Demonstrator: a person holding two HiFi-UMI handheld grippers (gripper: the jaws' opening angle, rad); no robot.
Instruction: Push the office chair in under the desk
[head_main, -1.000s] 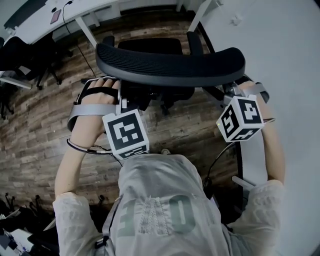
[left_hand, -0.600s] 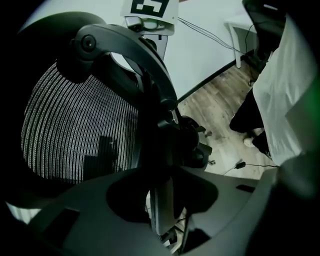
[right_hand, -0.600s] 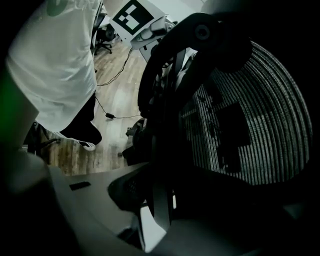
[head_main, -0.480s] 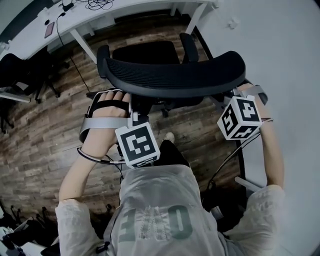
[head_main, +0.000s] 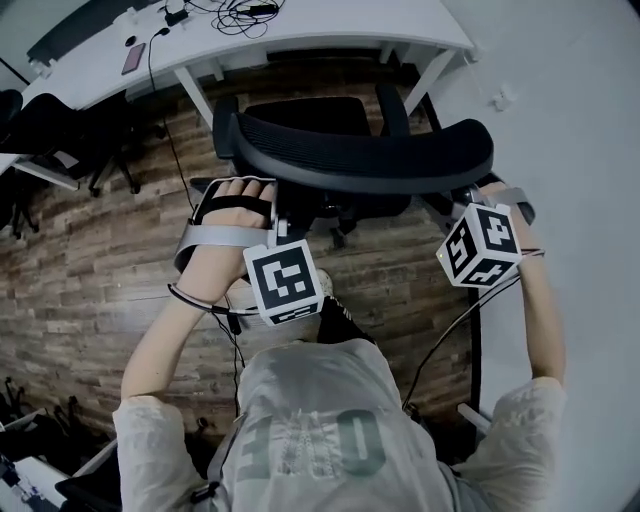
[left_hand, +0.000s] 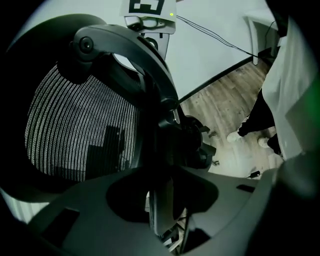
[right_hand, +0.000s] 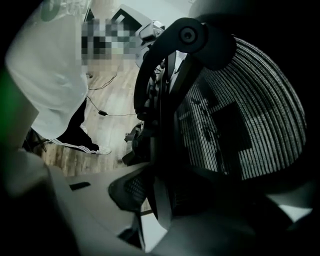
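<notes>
Office chair (head_main: 360, 160): black, curved mesh backrest, two armrests, facing white desk (head_main: 380, 25).

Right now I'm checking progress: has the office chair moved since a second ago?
Yes: the office chair has rolled toward the white desk, closing the gap.

This is an office. Ahead of the left gripper (head_main: 272, 215) a long white counter (head_main: 330, 30) carries tangled cables (head_main: 238, 12) and a phone (head_main: 134, 58). A mesh-backed office chair (head_main: 360, 150) stands right at the gripper, with more dark chairs (head_main: 55, 130) off to its left on a wood-plank floor (head_main: 90, 260).
</notes>
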